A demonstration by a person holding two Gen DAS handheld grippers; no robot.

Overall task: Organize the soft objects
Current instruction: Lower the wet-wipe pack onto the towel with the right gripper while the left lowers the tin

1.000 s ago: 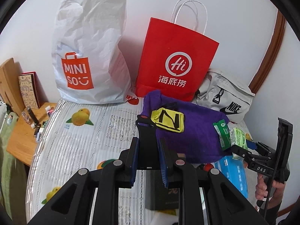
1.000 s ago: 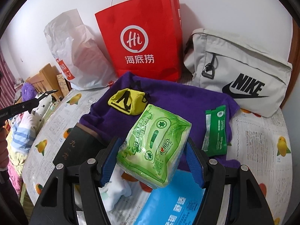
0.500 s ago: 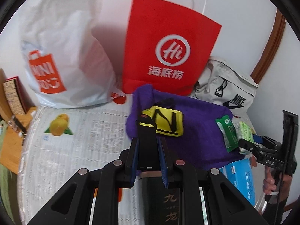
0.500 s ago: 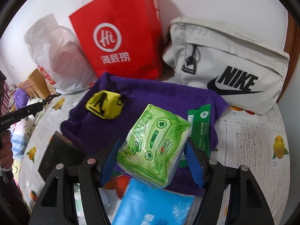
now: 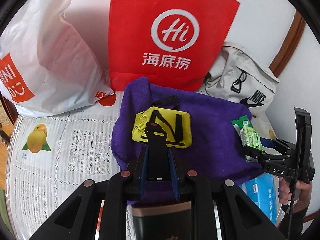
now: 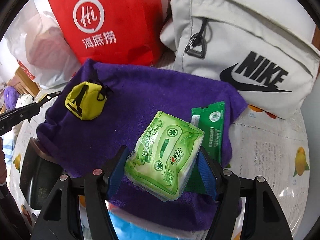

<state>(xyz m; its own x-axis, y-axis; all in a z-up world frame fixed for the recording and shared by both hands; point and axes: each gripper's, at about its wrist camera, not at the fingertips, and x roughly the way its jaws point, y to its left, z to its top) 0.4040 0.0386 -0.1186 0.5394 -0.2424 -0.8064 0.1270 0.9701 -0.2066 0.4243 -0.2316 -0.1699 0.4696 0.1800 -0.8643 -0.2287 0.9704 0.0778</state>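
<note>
A: Left wrist view first: the tabletop point(image 5: 60, 160) wears a lace cloth printed with fruit, and against the white wall stand a white Miniso bag point(image 5: 46, 60), a red paper bag point(image 5: 166, 40) and a grey Nike bag point(image 5: 246, 84); all three loom larger than a second ago, so this hand has dropped in towards the purple towel point(image 5: 210, 130).

B: And the left gripper point(image 5: 158, 150)?

A: Clenched on a black strap or clip; I cannot name it better; its tip now overlaps the yellow pouch point(image 5: 162, 128) on the towel.

B: Right wrist view?

A: Same backdrop, closer too; the right gripper point(image 6: 163, 164) is grasping the green tissue pack point(image 6: 164, 154), now above the towel beside the green sachet point(image 6: 212, 128); earlier it hung nearer the blue packet point(image 6: 128, 230).

B: Meaning?

A: Likely both items are being gathered onto the towel; neither is set down yet.
</note>
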